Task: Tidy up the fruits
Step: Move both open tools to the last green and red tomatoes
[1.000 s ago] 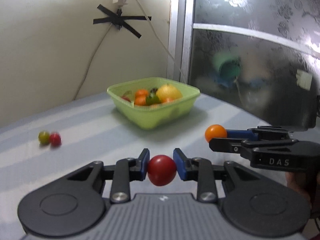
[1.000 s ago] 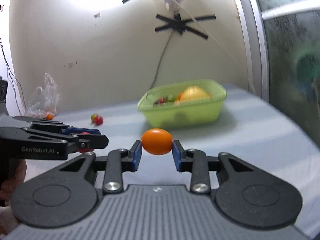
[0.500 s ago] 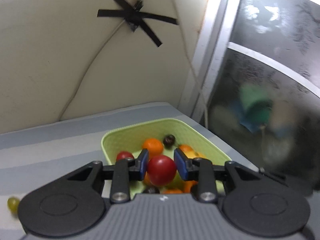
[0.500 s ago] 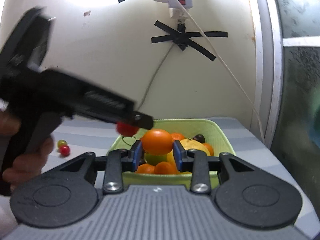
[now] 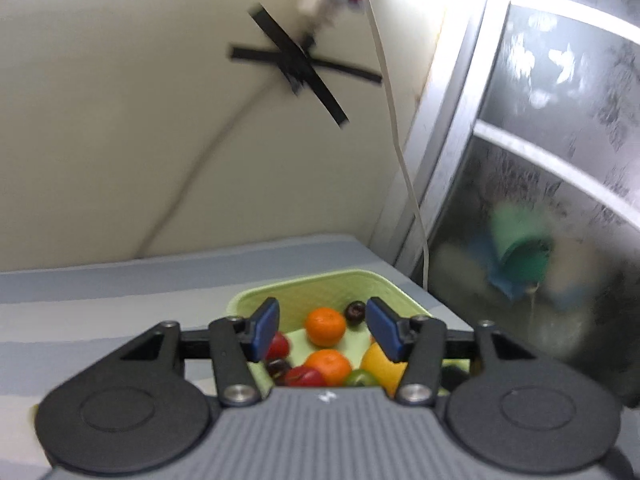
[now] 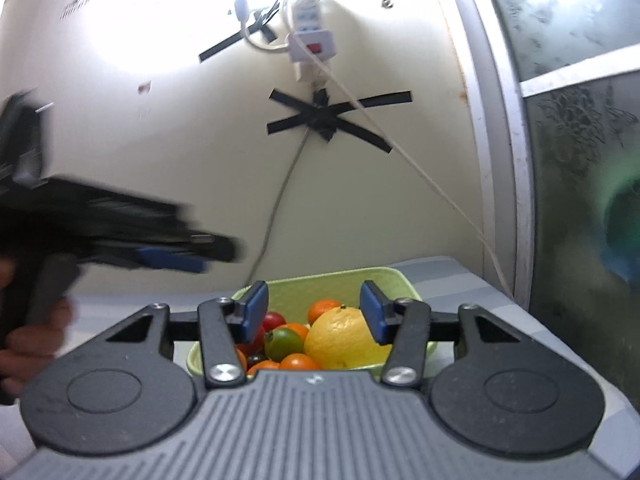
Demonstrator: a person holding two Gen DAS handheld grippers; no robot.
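both the left gripper (image 5: 322,330) and right gripper (image 6: 310,310) hover over the green basket (image 6: 344,280) with jaws wide apart and empty, apparently placed for dropping fruit in.

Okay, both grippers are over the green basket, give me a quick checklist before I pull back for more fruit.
1. Left gripper open with nothing between its pads: ok.
2. Right gripper open with nothing between its pads: ok.
3. Fruit lying inside the green basket, including the big yellow fruit: ok.
4. Neither gripper touching fruit or basket rim: cannot tell; the left gripper is blurred in the right wrist view.
5. Loose fruit left on the table: cannot tell, none in view now.
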